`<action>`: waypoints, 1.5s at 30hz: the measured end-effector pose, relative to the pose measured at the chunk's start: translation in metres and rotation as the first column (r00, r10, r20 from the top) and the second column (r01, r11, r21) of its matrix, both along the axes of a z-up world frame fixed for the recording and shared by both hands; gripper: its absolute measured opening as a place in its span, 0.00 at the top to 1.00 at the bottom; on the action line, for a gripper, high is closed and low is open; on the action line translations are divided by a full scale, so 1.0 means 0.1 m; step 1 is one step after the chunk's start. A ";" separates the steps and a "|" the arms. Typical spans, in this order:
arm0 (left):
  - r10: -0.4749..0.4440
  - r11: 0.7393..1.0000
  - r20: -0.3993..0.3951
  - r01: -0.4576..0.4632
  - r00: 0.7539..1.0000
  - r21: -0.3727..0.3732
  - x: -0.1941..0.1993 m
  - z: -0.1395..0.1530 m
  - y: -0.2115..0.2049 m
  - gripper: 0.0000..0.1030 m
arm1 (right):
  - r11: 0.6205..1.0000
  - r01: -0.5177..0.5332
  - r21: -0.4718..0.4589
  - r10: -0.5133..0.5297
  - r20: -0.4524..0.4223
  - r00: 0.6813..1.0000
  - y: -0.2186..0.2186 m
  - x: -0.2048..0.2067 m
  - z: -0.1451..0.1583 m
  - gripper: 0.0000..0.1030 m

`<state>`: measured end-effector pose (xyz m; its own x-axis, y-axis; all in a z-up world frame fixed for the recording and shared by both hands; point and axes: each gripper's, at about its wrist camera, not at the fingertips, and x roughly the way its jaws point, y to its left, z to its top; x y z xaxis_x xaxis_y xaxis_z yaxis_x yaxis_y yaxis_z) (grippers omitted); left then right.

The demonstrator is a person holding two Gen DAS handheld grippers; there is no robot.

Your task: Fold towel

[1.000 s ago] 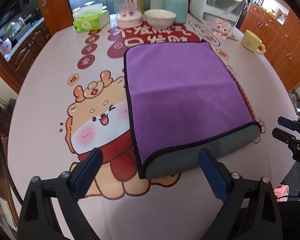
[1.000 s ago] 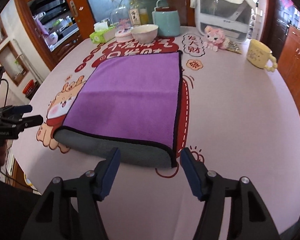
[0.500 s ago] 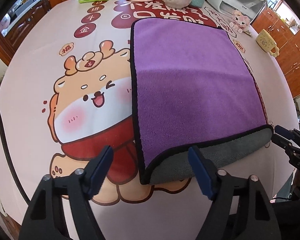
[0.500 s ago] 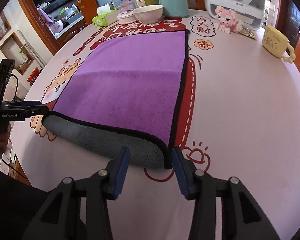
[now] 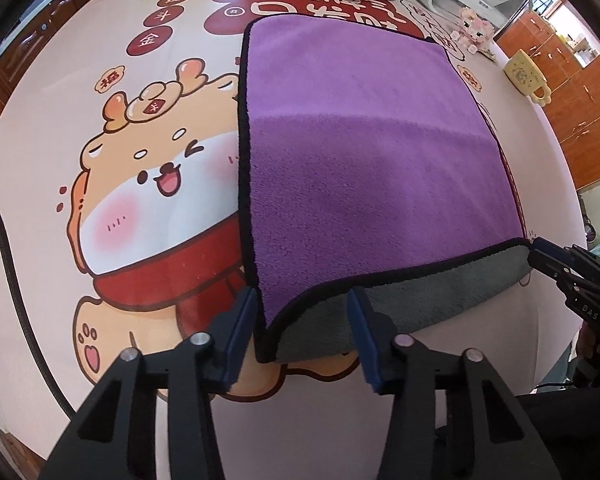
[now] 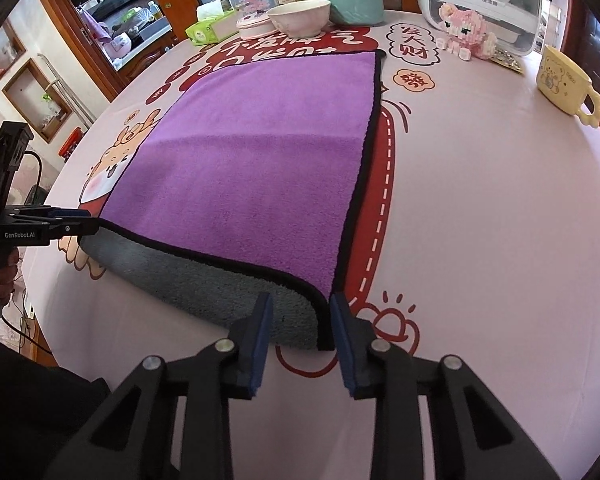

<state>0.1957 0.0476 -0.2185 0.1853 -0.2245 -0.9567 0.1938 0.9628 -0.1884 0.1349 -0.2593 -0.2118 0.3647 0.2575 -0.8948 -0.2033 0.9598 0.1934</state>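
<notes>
I see the purple towel (image 5: 364, 168) lying folded on the table (image 6: 480, 220), its grey underside showing along the near edge. My left gripper (image 5: 302, 334) straddles the towel's near left corner, jaws apart. My right gripper (image 6: 300, 330) brackets the near right corner, jaws likewise apart, not clamped.

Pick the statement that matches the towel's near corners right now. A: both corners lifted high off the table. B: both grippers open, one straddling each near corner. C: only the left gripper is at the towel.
B: the left gripper and right gripper each stand open around a near corner of the towel, which lies on the table.
</notes>
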 end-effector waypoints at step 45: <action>0.009 0.999 0.022 -0.010 1.000 0.038 -0.07 0.11 0.03 0.97 | 0.999 0.011 -0.032 -0.010 0.031 0.999 -0.06 -0.01 0.09 1.00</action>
<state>0.1888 0.0510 -0.2072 0.2082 -0.1865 -0.9601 0.1884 0.9709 -0.1478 0.1337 -0.2658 -0.2029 0.3947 0.2248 -0.8909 -0.1982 0.9676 0.1563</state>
